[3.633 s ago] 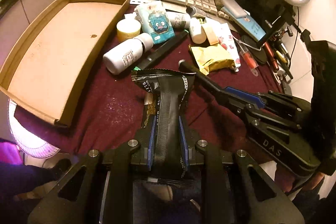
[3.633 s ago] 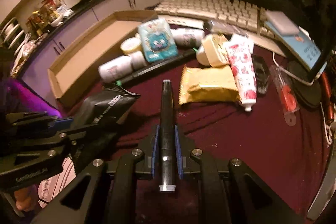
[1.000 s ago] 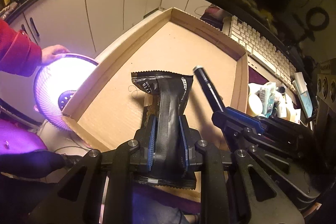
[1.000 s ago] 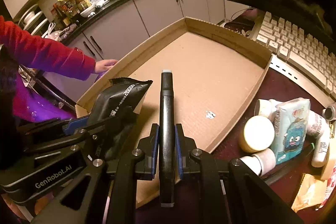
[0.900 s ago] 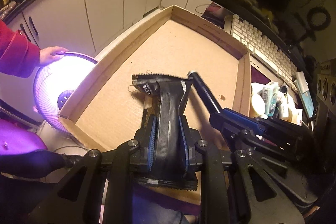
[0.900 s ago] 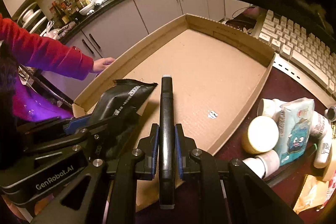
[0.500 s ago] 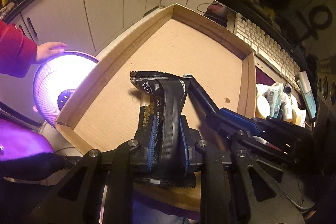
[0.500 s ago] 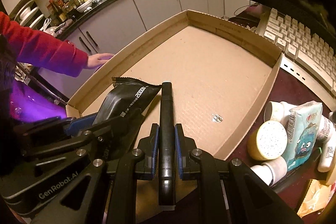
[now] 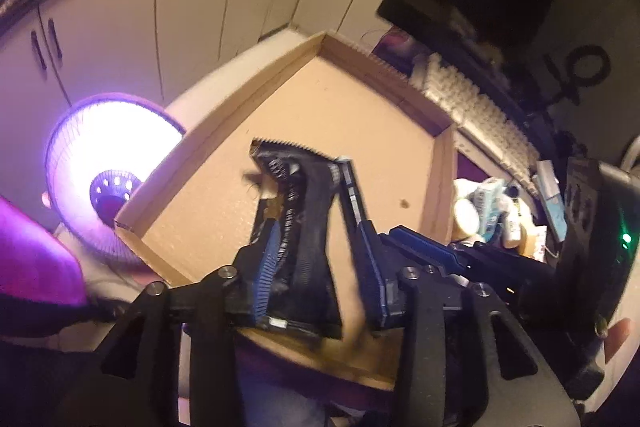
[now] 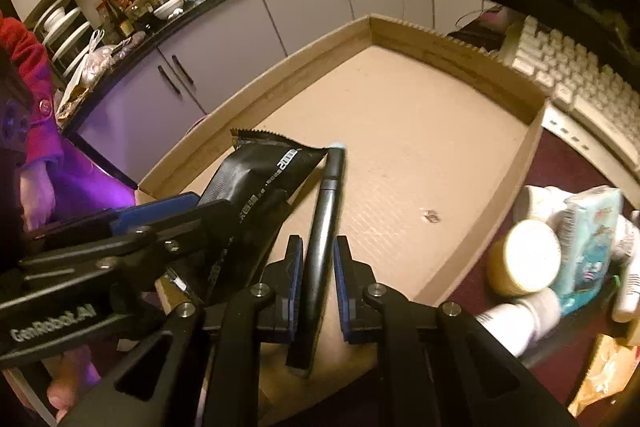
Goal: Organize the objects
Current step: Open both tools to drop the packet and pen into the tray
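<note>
The black packet (image 9: pixel 298 223) lies over the near end of the cardboard tray (image 9: pixel 376 67), between the fingers of the left gripper (image 9: pixel 320 267), whose jaws have just been opening; there is a gap on the packet's right side, while it still lies against the left pad. Just beside it, the black pen (image 10: pixel 322 227) sits between the fingers of the right gripper (image 10: pixel 317 287), tilted, its tip by the packet's corner; small gaps show at both pads, so I cannot tell whether it is gripped. To the tray's right a round jar (image 10: pixel 528 259), a blue pouch (image 10: pixel 592 243) and a white bottle (image 10: pixel 524 315) lie on the dark red cloth (image 10: pixel 560 155), with a keyboard (image 10: pixel 576 83) behind
</note>
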A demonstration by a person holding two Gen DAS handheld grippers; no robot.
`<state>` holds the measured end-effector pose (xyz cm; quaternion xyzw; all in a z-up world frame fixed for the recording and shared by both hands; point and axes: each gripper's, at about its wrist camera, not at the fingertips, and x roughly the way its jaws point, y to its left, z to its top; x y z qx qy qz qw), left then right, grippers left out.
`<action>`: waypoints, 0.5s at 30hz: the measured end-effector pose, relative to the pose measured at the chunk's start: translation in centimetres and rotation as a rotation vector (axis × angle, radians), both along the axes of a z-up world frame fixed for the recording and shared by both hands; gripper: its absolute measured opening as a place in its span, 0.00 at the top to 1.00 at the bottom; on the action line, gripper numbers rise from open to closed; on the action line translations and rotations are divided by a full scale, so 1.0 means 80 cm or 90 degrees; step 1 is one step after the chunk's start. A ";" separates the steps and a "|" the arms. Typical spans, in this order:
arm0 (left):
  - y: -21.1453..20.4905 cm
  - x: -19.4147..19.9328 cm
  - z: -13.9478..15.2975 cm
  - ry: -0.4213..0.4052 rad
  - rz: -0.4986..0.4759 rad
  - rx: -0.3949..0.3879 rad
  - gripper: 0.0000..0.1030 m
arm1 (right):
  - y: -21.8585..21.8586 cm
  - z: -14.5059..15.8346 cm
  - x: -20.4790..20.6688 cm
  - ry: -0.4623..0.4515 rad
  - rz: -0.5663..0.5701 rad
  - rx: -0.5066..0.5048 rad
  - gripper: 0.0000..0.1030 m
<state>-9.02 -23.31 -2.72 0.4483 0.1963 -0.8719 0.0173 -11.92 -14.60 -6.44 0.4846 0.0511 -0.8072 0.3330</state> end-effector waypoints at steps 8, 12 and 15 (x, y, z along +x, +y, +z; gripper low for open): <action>0.053 0.048 0.028 0.059 -0.053 -0.020 0.56 | 0.065 0.037 0.043 0.057 -0.013 -0.064 0.36; 0.092 0.069 0.028 0.070 -0.065 -0.029 0.56 | 0.112 0.042 0.072 0.085 -0.036 -0.066 0.30; 0.121 0.073 0.023 0.068 -0.054 -0.049 0.56 | 0.153 0.035 0.085 0.086 -0.071 -0.049 0.30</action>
